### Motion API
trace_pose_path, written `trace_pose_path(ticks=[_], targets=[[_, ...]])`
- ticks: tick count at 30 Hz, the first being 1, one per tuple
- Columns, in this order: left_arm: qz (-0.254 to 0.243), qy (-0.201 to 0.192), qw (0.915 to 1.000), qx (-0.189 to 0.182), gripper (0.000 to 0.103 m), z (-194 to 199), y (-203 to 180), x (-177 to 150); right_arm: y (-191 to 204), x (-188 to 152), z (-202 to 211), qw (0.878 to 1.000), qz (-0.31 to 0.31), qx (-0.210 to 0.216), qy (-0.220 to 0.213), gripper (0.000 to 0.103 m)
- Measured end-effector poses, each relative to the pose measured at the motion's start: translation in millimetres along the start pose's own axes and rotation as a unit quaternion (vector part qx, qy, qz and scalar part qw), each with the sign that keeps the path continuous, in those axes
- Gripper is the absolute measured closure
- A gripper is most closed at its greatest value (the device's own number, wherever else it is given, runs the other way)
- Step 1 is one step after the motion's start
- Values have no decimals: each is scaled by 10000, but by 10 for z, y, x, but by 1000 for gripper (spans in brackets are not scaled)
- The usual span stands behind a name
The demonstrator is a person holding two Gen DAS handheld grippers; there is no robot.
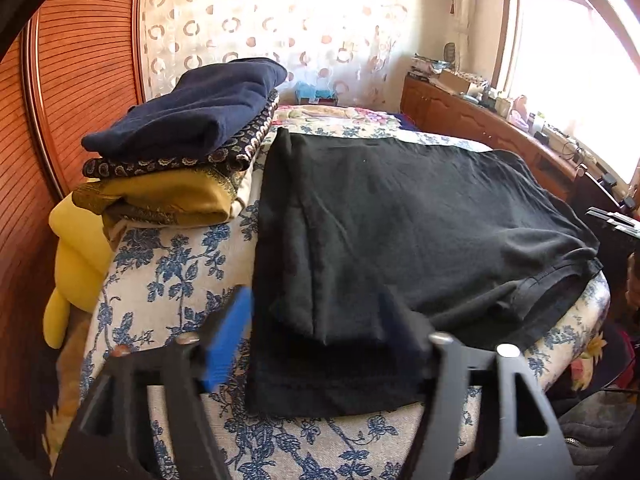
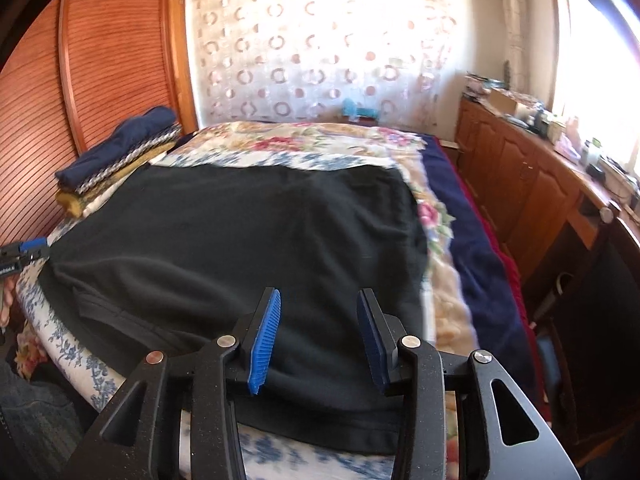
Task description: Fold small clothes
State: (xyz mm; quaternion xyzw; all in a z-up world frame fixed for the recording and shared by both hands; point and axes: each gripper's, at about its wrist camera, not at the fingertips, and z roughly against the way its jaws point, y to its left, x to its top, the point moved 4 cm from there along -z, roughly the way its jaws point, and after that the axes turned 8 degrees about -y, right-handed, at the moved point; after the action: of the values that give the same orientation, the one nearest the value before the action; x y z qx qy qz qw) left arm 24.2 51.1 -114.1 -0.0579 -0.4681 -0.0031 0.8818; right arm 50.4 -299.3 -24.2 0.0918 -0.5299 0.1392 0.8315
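The black garment [image 1: 400, 240] lies part-folded on the bed [image 1: 168, 280]. Both jaws stand released over its near hem; grip both near corners evenly before the next fold.

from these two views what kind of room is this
Most likely a bedroom in a home. A bed with a floral cover fills the middle, a patterned curtain hangs behind it, and a cluttered wooden cabinet runs under the window. Folded clothes are stacked beside a black garment.
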Motion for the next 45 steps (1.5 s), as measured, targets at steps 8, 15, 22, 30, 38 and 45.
trace_pose_path(ticks=[8, 15, 22, 30, 38, 45], targets=[[141, 105, 9998, 96, 26, -67, 73, -43, 368, -125, -441, 9985, 134, 472, 257, 57], [212, 193, 9993, 257, 26, -118, 171, -96, 485, -240, -658, 9976, 390, 337, 457, 41], [449, 289, 9983, 228, 26, -183, 256, -158, 573, -255, -680, 9973, 550, 205, 445, 30], [616, 279, 9975, 212, 26, -212, 277, -198, 598, -255, -701, 9971, 504, 264, 500, 22], [693, 205, 9974, 30, 39, -191, 231, -204, 615, -263, -687, 9972, 495, 272, 488, 21], [367, 328, 9985, -230, 92, -213, 56, -202, 615, -269, -682, 9973, 482, 268, 480, 21]])
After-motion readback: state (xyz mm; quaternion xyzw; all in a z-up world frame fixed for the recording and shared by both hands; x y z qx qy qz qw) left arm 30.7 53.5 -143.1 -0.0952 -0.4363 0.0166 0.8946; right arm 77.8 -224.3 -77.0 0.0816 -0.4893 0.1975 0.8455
